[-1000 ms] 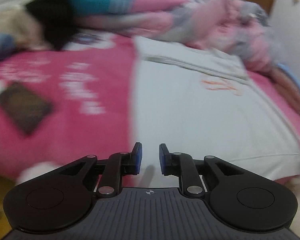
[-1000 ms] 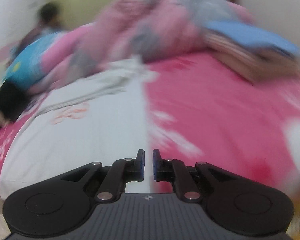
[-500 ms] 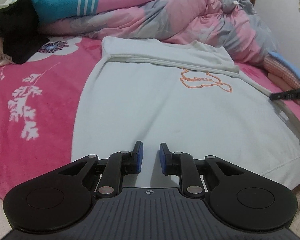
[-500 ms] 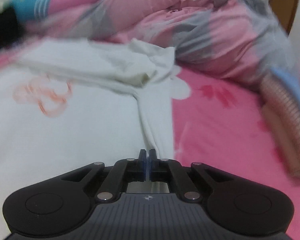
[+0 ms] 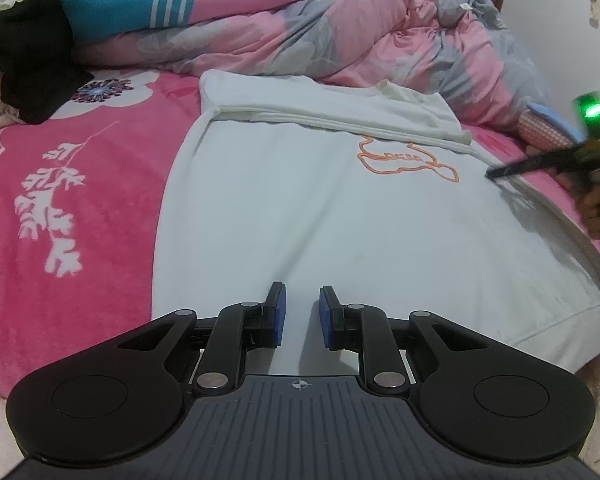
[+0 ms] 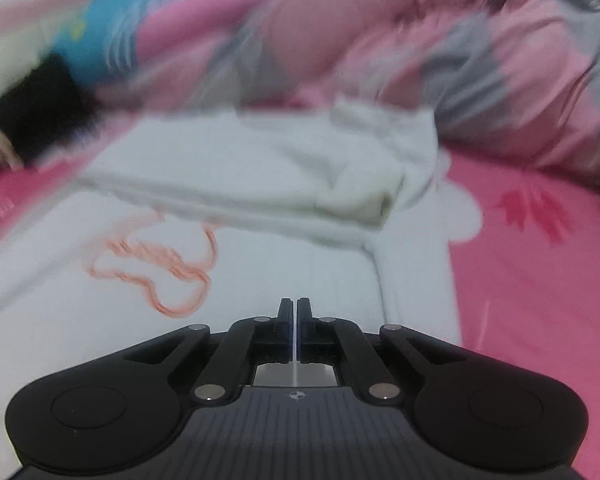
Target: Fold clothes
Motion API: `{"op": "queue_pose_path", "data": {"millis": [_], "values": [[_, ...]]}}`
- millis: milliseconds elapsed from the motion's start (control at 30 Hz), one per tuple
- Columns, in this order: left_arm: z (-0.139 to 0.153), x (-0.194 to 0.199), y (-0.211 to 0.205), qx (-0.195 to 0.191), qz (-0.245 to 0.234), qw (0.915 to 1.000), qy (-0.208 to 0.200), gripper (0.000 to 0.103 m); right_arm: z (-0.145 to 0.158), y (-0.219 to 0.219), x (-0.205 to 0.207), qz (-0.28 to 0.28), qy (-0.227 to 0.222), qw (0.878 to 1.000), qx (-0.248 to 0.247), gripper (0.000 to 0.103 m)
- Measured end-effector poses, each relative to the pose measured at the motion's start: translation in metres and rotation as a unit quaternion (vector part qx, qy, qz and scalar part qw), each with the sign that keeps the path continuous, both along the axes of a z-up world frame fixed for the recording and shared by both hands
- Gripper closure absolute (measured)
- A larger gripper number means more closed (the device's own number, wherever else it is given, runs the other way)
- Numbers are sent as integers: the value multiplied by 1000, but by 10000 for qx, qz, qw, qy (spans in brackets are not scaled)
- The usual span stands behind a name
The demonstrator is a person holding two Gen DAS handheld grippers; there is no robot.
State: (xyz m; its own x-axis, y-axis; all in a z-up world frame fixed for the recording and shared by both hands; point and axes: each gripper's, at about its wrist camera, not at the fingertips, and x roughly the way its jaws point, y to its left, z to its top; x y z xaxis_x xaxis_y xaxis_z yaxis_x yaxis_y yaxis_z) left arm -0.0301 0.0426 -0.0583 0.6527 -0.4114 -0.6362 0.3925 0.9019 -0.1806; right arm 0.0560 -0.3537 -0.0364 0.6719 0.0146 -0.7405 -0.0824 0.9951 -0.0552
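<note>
I see white shirt (image 5: 340, 220) flat on bed (image 5: 80, 200), frame centre. Left gripper (image 5: 299, 312) jaws spread; right gripper (image 6: 293, 330) jaws pressed together, pinch unclear. Risk: thin hem slips, fold skews.

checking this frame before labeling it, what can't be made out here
- Right wrist view: motion blur hides whether the right gripper, jaws nearly together, pinches the white shirt.
- Left wrist view: shirt hem nearest the camera, hidden behind the left gripper.
- Left wrist view: orange print lettering too small to read.
</note>
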Motion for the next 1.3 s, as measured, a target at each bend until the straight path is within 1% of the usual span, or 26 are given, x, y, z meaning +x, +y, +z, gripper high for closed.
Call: {"op": "queue_pose_path", "data": {"millis": [33, 100, 133, 200, 233, 300, 333, 367, 400, 433, 467, 533, 800, 833, 900, 933, 967, 1000, 1200, 1300], "values": [[0, 0, 0, -9, 0, 10000, -7, 84, -6, -3, 4, -187, 10, 9995, -271, 103], [-1, -1, 1, -23, -16, 10000, -20, 84, 0, -13, 3, -614, -98, 9977, -279, 103], [-1, -1, 2, -32, -32, 10000, -27, 84, 6, -16, -3, -668, -179, 9975, -129, 103], [-2, 0, 3, -73, -55, 10000, -19, 84, 24, -12, -32, -281, -315, 9982, 429, 103], [-2, 0, 4, -94, -66, 9999, -15, 84, 29, -10, -45, -86, -326, 9976, 598, 103], [-2, 1, 5, -125, -84, 9999, -6, 84, 29, -5, -64, 214, -197, 9973, 675, 103], [-2, 1, 4, -129, -87, 9999, -5, 84, 20, -4, -70, 212, 34, 9984, 532, 103], [-2, 2, 5, -128, -91, 9999, -1, 84, 10, -5, -74, 115, 206, 9993, 281, 103], [-2, 2, 6, -127, -95, 9999, 4, 84, 3, -9, -79, 21, 203, 9998, 60, 103], [-2, 3, 7, -126, -100, 9999, 9, 84, 2, -13, -83, -170, 198, 9996, -131, 103], [-2, 3, 7, -121, -91, 9999, 12, 84, 10, -13, -89, -365, 122, 9988, -291, 103], [-2, 2, 7, -111, -70, 9999, 17, 84, 23, -8, -102, -442, -114, 9974, -554, 103], [0, -1, 6, -6, -42, 10000, -34, 84, 18, -8, -149, -104, 78, 9981, -600, 103], [0, -2, 6, 26, -54, 10000, -46, 84, 20, -6, -155, 11, 30, 9984, -558, 103], [0, -2, 5, 48, -56, 10000, -56, 84, 28, 3, -168, 462, -152, 9981, -381, 103], [0, -2, 6, 45, -52, 10000, -57, 84, 25, 9, -172, 767, -103, 9965, -328, 103], [0, -3, 6, 38, -45, 10000, -62, 84, 18, 14, -174, 951, 10, 9946, -418, 103], [0, -3, 6, 29, -37, 10000, -67, 84, 14, 15, -175, 934, 95, 9939, -571, 103], [2, -6, 6, 114, -63, 9998, -149, 84, 31, 2, -188, 406, -122, 9965, -714, 103], [7, -13, 6, 203, -76, 9992, -323, 83, 33, -1, -192, 228, -164, 9970, -716, 103]]}}
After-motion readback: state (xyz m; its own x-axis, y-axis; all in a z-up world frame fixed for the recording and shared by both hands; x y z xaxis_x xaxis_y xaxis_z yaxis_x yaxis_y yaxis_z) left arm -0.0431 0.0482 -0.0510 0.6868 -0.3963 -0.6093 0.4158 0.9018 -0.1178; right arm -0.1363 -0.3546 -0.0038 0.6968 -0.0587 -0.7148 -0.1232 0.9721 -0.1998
